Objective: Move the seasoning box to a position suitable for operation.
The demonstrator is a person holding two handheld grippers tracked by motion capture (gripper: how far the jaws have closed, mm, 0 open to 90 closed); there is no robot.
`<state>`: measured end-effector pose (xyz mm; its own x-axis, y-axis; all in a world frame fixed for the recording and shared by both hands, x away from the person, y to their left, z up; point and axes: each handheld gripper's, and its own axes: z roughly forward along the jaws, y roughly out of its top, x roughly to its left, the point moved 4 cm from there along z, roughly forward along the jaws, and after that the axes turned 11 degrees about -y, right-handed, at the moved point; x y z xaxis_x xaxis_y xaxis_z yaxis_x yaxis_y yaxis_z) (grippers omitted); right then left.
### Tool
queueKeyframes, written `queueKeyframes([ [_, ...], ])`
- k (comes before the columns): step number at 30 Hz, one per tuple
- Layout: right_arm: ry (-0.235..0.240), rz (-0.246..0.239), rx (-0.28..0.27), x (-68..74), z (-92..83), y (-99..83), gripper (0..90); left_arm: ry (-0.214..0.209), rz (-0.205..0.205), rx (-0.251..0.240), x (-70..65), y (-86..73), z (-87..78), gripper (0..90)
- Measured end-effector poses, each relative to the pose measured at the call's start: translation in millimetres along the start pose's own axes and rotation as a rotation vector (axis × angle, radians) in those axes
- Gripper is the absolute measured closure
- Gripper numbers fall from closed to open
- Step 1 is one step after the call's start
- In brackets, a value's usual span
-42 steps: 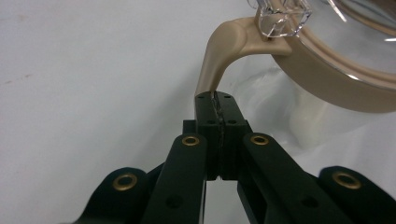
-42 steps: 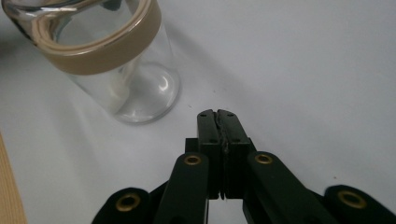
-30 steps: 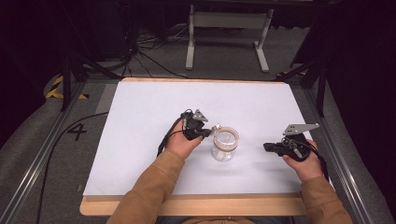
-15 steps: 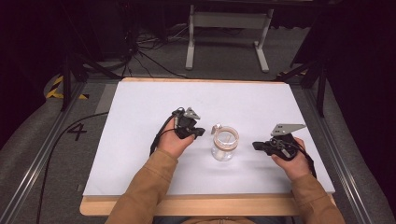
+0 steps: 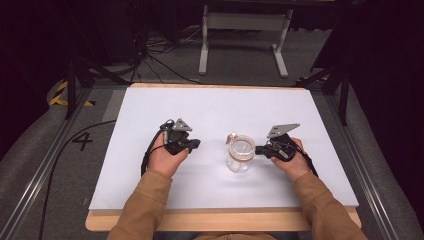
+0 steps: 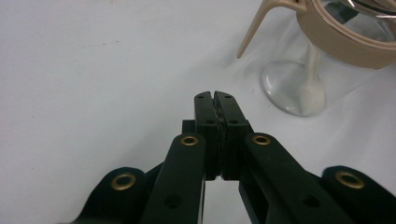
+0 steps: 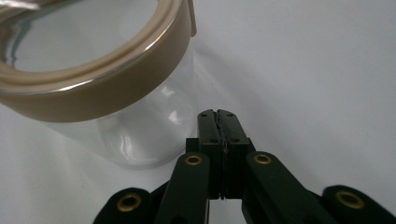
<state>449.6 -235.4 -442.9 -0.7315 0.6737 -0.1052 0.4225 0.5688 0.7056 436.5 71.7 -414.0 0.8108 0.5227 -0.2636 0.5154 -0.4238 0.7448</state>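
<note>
High view shows a clear glass jar with a tan rim band standing upright near the middle of the white desk, between the person's two hands. The right tongs sit just beside the jar's right side, jaws pressed shut on nothing, probably lined up to nudge or steady it. The left tongs are also closed and empty, apart from the jar on its left, seemingly waiting. In the left gripper view, a pale spoon-like piece stands inside the jar and a thin tan arm juts from the rim. Right gripper view puts the jar close ahead of the shut jaws. Nothing else lies on the desk; a metal stand and cables sit on the floor beyond it, out of the way.
</note>
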Motion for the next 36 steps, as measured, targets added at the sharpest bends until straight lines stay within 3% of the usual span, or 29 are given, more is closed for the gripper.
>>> queueKeyframes([
  [3, 0.022, -0.003, -0.001, 3.5, 1.7, 1.3, 90.0, 0.001, 0.009, -0.001, 0.1, 0.0, 0.4, 89.2],
  [12, 0.022, -0.014, 0.021, 10.3, -0.3, -1.0, 90.0, -0.008, 0.01, -0.007, 2.2, 2.7, 0.9, 88.2],
  [26, 0.043, -0.095, 0.045, 44.9, -9.0, -0.8, 90.0, -0.034, 0.023, -0.025, 4.8, 14.2, 1.7, 88.4],
  [36, 0.044, -0.086, 0.041, 48.7, -10.8, -2.0, 90.0, -0.055, 0.032, -0.028, 2.4, 19.5, 5.3, 88.4],
])
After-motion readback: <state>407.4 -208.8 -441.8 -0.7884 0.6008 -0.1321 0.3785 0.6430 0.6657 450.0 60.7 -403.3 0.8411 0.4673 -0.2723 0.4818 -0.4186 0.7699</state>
